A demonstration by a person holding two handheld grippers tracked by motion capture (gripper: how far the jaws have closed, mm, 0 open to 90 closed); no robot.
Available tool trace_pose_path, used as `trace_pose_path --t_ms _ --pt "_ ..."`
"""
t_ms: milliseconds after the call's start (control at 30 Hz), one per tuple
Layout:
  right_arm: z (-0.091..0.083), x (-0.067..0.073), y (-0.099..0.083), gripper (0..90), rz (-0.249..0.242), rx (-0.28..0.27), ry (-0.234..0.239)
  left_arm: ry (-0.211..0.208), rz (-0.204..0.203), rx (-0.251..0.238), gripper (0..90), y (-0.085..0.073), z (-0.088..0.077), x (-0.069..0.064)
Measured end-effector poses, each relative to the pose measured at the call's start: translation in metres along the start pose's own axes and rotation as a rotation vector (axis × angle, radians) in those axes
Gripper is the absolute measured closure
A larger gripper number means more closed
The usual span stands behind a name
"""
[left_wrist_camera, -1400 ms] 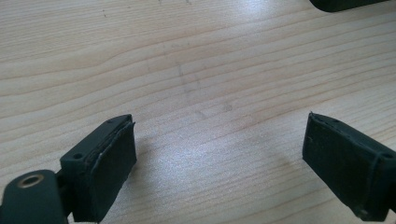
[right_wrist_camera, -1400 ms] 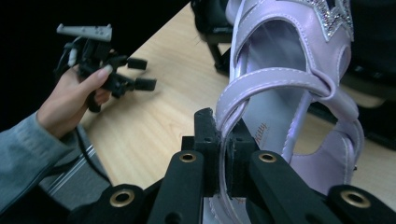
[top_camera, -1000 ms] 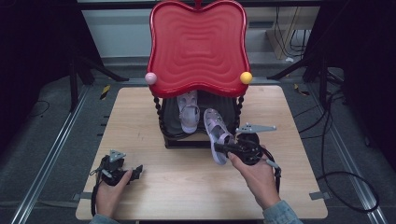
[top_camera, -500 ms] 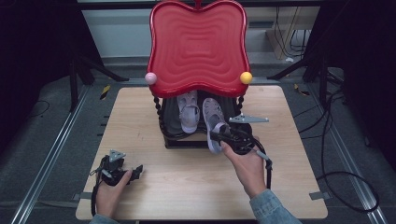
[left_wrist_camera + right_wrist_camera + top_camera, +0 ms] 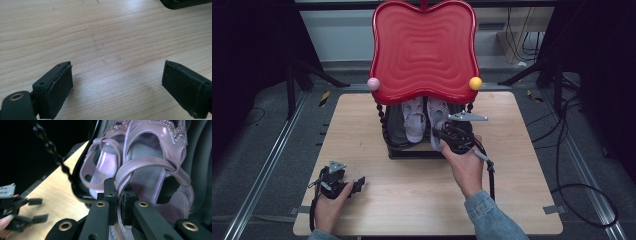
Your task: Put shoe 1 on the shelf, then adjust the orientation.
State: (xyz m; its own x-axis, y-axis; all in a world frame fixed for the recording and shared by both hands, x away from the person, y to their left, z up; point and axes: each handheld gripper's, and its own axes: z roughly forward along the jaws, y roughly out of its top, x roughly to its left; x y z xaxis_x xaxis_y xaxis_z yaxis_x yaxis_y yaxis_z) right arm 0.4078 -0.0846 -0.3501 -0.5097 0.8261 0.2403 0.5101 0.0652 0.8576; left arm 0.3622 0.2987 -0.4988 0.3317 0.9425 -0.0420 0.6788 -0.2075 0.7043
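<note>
1. The left gripper (image 5: 354, 185) rests low on the wooden table (image 5: 522, 200) at the person's near left, jaws spread wide with only bare wood between them.
2. Well ahead and to its right, the right gripper (image 5: 438, 134) is held by the right hand (image 5: 467, 167), a denim cuff behind the wrist.
3. Its jaws are pinched narrow on the heel strap of the right sandal (image 5: 152, 177), a pale lilac shoe.
4. That sandal lies just ahead of the jaws on the black shelf (image 5: 412, 150), its heel hanging over the shelf's front edge.
5. Just to the gripper's left sits the left sandal (image 5: 414, 120), beside its mate.
6. Farther on and above both, the red wavy rack top (image 5: 424, 50) overhangs the shoes, a pink ball (image 5: 373, 83) and a yellow ball (image 5: 475, 83) at its lower corners.
</note>
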Motion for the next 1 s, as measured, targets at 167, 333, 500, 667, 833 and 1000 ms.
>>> trace_pose_path --t_ms 167,333,500,667,833,1000 --pt "0.009 0.0 0.002 86.5 -0.017 0.0 -0.04 0.0 0.002 -0.001 9.0 0.0 0.0 0.001" --pt "0.016 0.002 0.004 86.5 -0.02 -0.005 -0.066 -0.001 -0.004 -0.005 9.0 0.0 0.0 0.001" --pt "0.02 0.003 0.005 86.4 -0.022 -0.017 -0.094 -0.002 -0.004 -0.005 9.0 0.0 0.0 0.001" --pt "0.025 0.002 0.006 86.4 -0.03 -0.018 -0.119 -0.001 0.0 -0.003 9.0 0.0 -0.001 0.001" --pt "0.03 0.001 0.005 86.4 -0.037 -0.017 -0.143 -0.003 0.001 -0.002 9.0 0.0 -0.001 0.001" --pt "0.035 0.0 0.005 86.4 -0.04 -0.016 -0.16 -0.002 0.001 -0.003 9.0 0.0 -0.001 0.001"
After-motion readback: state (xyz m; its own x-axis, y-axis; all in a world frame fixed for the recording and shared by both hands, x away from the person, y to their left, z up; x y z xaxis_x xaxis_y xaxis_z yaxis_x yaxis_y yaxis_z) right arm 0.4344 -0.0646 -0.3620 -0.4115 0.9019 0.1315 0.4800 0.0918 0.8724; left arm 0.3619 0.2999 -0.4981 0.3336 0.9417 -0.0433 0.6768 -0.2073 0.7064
